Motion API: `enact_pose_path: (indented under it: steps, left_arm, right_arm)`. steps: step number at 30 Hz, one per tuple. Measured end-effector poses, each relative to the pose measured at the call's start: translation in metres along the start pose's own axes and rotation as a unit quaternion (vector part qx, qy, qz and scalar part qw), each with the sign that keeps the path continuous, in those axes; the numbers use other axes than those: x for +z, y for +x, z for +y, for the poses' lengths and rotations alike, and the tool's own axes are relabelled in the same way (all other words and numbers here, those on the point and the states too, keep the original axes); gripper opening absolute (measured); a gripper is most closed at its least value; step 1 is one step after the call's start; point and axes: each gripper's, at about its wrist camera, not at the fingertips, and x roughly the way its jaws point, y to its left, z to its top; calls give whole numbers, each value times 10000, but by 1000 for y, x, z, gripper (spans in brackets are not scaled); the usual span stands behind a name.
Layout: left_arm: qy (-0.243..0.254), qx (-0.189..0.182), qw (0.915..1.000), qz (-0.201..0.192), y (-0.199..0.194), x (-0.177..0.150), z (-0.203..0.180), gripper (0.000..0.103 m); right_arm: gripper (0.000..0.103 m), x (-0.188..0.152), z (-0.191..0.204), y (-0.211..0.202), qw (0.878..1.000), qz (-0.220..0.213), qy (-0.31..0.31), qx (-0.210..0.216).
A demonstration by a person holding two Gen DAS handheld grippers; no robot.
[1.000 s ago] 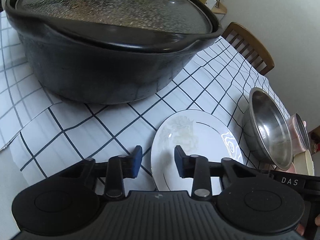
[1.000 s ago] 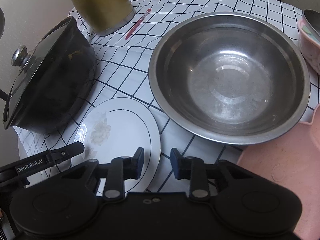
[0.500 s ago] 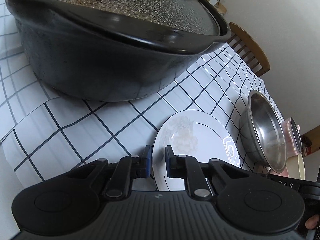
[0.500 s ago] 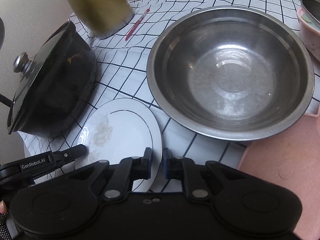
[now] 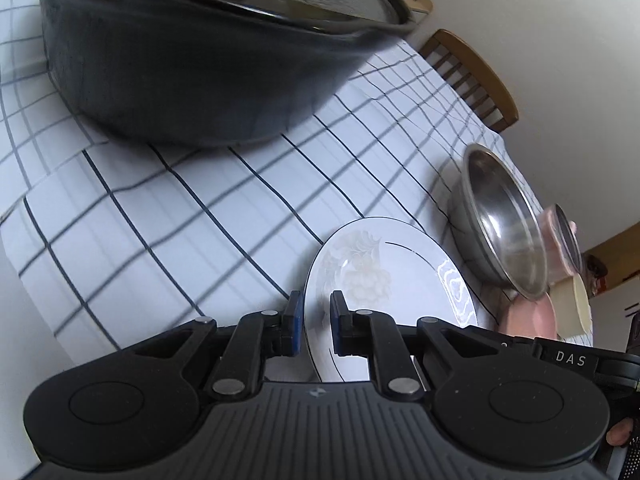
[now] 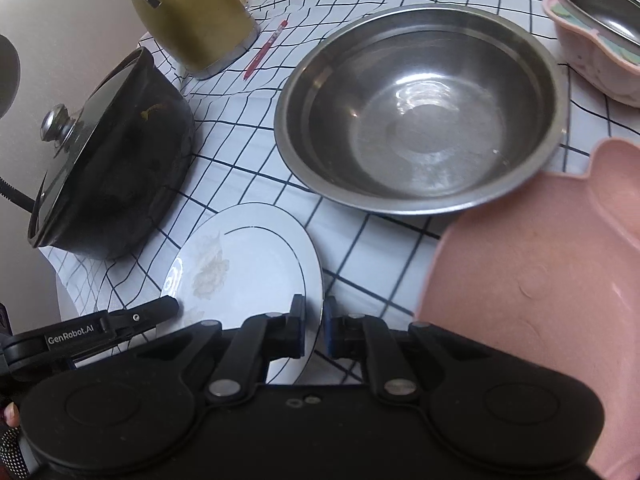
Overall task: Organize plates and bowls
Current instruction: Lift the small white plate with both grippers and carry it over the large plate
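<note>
Black pot (image 6: 116,160) left, steel bowl (image 6: 420,112) ahead, pink tray (image 6: 540,300) right, bare checked cloth (image 6: 240,152) between

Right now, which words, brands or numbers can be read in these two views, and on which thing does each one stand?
"DAS": white letters on the black body of the right gripper, seen at the right edge of the left wrist view.
"GenRobot.AI": white letters on the black arm of the left gripper, seen at the left edge of the right wrist view.
The red pen shows no readable print; it is too small.

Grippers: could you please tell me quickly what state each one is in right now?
Left gripper: shut on the plate rim.
Right gripper: shut on the opposite rim of the plate.
</note>
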Motion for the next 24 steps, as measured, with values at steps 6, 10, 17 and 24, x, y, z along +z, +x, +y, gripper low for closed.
enact_pose_path:
  steps: [6,10,17,24]
  left_arm:
    - [101,-128,9999,-2,-14,-17,-19,13]
    - [239,-219,9995,23,-23,-31,-36,13]
    - [472,-359,9982,68,-39,-54,-72,13]
    - [746,-519,9956,237,-49,-85,-113,13]
  right_arm:
    - [9,-17,-7,-28,10000,-67,42,-22]
    - [9,-28,-14,-49,9998,-118,134,-34]
    - [9,-45,-34,-91,9991,-246,336,-5]
    - [9,-69,-60,-133,9977,-448,505,-30]
